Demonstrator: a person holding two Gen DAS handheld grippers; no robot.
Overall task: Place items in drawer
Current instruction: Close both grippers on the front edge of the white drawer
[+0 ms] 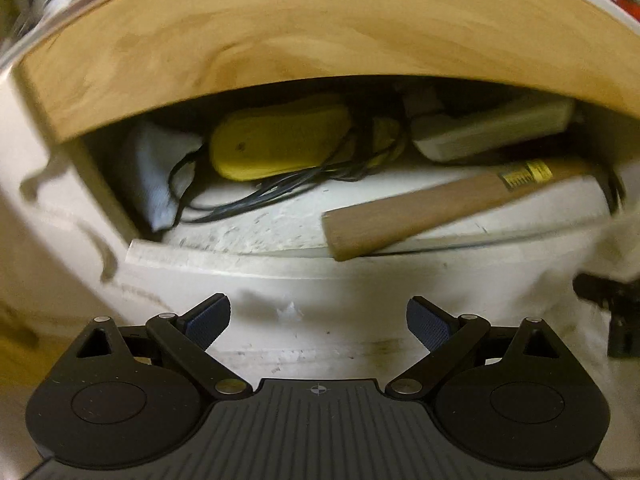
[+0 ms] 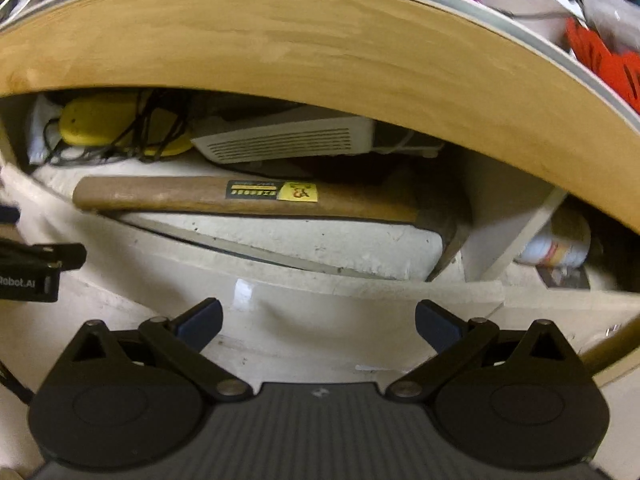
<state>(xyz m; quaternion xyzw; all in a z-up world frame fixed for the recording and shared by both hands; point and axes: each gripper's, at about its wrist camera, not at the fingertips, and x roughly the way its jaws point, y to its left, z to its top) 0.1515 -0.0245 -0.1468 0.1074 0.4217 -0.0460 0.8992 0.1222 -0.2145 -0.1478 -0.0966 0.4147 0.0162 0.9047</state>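
A white drawer [image 1: 280, 272] stands partly open under a wooden tabletop edge [image 1: 280, 32]. Inside lie a wooden-handled hammer [image 1: 420, 212] with a yellow label, a yellow case [image 1: 276, 144] tangled in black cable, a white vented box [image 1: 492, 132] and a grey cloth [image 1: 152, 168]. The right wrist view shows the hammer [image 2: 240, 196], the yellow case [image 2: 100, 120] and the white box [image 2: 292, 142]. My left gripper [image 1: 318, 322] is open and empty in front of the drawer. My right gripper [image 2: 318, 322] is open and empty too.
A white divider [image 2: 520, 236] separates a right compartment holding a white can [image 2: 560, 244]. The other gripper shows at the edge of each view [image 2: 36, 268] [image 1: 616, 312]. Red plastic [image 2: 608, 64] lies on the tabletop at the right.
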